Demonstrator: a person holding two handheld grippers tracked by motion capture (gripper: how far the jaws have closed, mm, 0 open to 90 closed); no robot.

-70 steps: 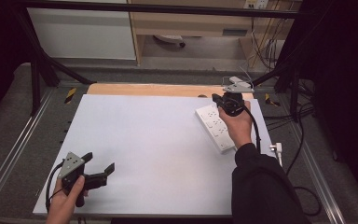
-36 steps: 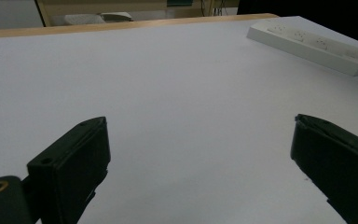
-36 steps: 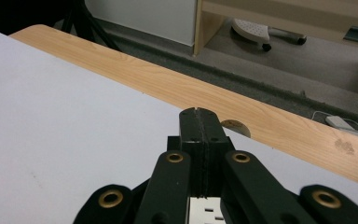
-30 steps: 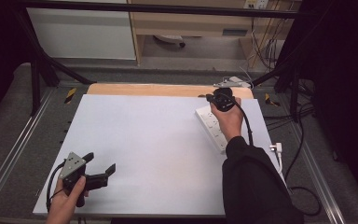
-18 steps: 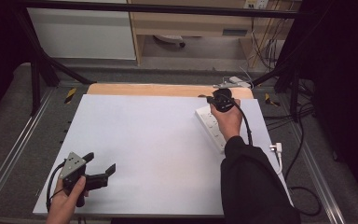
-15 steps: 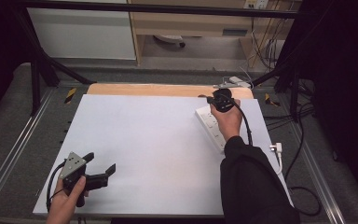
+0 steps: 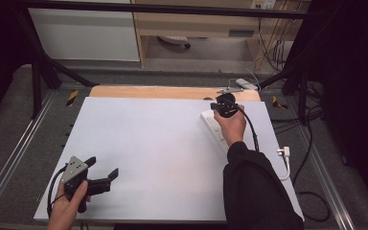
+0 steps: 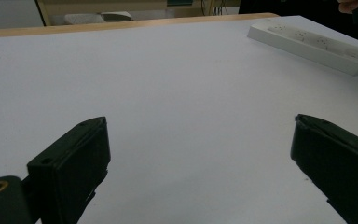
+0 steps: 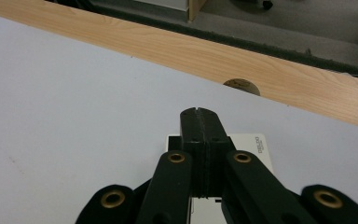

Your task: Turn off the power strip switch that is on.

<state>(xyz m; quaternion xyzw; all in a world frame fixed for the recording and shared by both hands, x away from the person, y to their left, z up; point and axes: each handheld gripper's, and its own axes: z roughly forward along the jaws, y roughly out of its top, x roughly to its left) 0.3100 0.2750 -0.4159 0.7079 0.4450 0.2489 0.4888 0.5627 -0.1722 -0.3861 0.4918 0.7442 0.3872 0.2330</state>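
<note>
Pressing down with jaws closed together, empty, right gripper having crept along to the far end of the long white plastic power strip on the white tabletop, suggesting switch actuation; left gripper idling wide open.

A lab or workshop: black frame posts, loose cables and a bare white table beyond the hand-held gripper.
</note>
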